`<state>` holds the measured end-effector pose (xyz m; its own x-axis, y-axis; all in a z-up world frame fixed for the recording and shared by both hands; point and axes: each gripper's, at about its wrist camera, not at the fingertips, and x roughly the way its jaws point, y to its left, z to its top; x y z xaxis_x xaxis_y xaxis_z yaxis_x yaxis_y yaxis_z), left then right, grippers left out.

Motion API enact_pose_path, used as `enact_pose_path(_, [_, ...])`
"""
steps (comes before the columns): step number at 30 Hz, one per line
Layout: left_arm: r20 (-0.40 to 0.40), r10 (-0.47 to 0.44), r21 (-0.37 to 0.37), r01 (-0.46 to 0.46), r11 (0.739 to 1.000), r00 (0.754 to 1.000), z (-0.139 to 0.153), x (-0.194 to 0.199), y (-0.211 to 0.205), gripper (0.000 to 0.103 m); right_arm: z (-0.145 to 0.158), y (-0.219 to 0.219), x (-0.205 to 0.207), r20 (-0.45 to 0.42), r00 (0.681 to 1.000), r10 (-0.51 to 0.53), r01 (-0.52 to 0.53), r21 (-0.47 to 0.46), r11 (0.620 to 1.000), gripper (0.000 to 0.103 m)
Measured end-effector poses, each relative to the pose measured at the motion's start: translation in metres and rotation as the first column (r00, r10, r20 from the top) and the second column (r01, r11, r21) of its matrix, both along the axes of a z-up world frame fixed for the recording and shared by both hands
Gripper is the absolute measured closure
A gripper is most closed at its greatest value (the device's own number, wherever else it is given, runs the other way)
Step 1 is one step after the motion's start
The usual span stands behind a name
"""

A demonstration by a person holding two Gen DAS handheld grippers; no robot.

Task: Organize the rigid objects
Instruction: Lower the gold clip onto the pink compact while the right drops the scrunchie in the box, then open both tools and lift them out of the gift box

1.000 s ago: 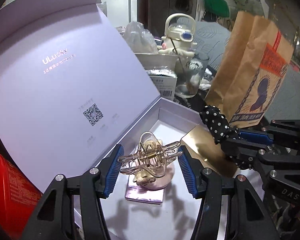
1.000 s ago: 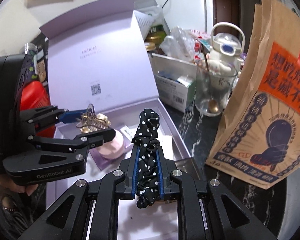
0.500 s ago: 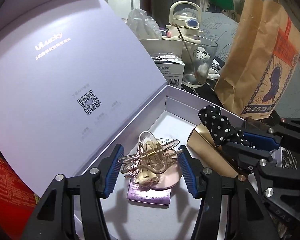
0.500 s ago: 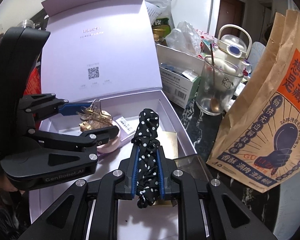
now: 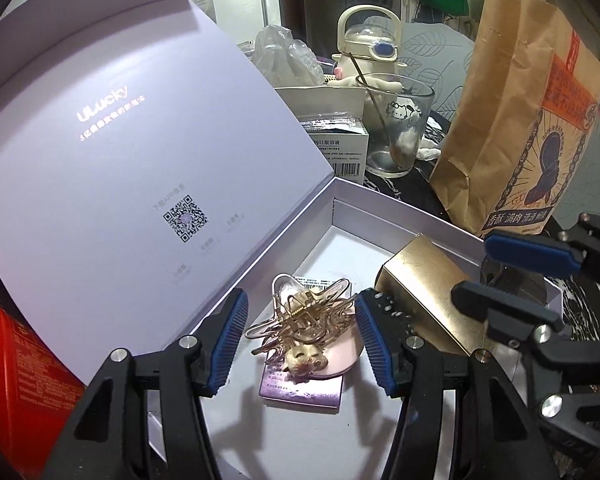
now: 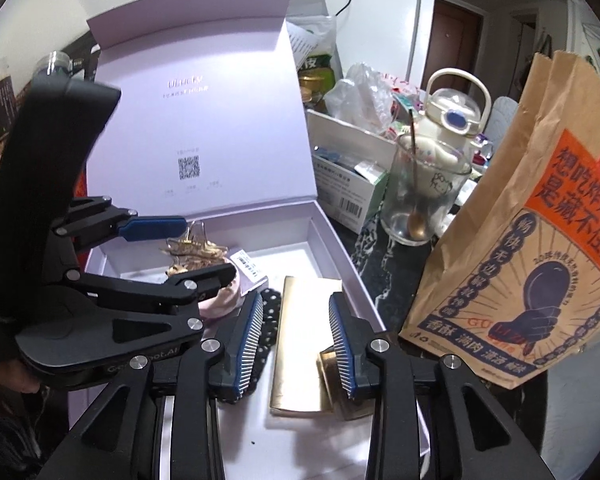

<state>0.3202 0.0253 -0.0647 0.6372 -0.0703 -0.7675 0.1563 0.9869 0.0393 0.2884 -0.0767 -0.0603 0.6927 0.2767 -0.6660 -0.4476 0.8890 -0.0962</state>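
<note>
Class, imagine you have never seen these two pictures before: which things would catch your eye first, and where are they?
The big lilac gift box dominates, its lid standing open at the back. Inside it, a gold hair claw sits between the open left gripper fingers, and a shiny gold box lies between the open right gripper fingers. A brown paper bag stands to the right.

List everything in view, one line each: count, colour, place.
Gift box: one, lilac, lid open, centre.
Hair claw clip: one, gold, in box on pink item, between left gripper's fingers, untouched.
Gold carton: one, in box.
Polka-dot scrunchie: one, black-white, in box beside gold carton.
Paper bag: one, brown, right.
Glass: one, clear, spoon inside, behind box.
Bottle: one, cream, behind glass.
Left gripper: open.
Right gripper: open.
</note>
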Motion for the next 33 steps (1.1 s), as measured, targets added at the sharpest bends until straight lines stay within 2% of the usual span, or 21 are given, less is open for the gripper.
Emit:
enact_pose_path(12, [0.000, 0.001, -0.005, -0.001, 1.000, 1.000, 0.005, -0.005, 0.002, 0.048, 0.018, -0.009, -0.010, 0.033, 0.999, -0.038, 0.038, 0.003, 0.999, 0.067])
enact_pose_path(19, [0.014, 0.018, -0.020, -0.018, 1.000, 1.000, 0.019, -0.010, 0.007, 0.047, 0.035, -0.015, -0.018, 0.062, 0.996, -0.058, 0.057, 0.029, 0.998, 0.067])
enact_pose_path(20, [0.016, 0.023, -0.024, -0.022, 0.999, 1.000, 0.021, -0.010, 0.008, 0.046, 0.037, -0.016, -0.019, 0.065, 0.996, -0.061, 0.059, 0.031, 0.998, 0.067])
enact_pose_path(24, [0.042, 0.033, -0.033, -0.032, 0.999, 0.999, 0.036, -0.014, 0.011, 0.030, 0.047, -0.019, -0.023, 0.083, 0.994, -0.070, 0.068, 0.027, 0.997, 0.067])
enact_pose_path(29, [0.076, 0.040, -0.038, -0.037, 0.999, 0.996, 0.056, -0.021, 0.012, 0.028, 0.062, -0.026, -0.034, 0.109, 0.991, -0.080, 0.077, 0.039, 0.996, 0.061])
enact_pose_path(31, [0.090, 0.038, -0.042, -0.034, 0.999, 0.995, 0.065, -0.026, 0.011, 0.023, 0.069, -0.029, -0.042, 0.122, 0.989, -0.081, 0.076, 0.046, 0.996, 0.061])
enact_pose_path(33, [0.104, 0.035, -0.047, -0.030, 0.998, 0.994, 0.071, -0.031, 0.011, 0.009, 0.074, -0.031, -0.048, 0.133, 0.988, -0.082, 0.076, 0.048, 0.996, 0.061])
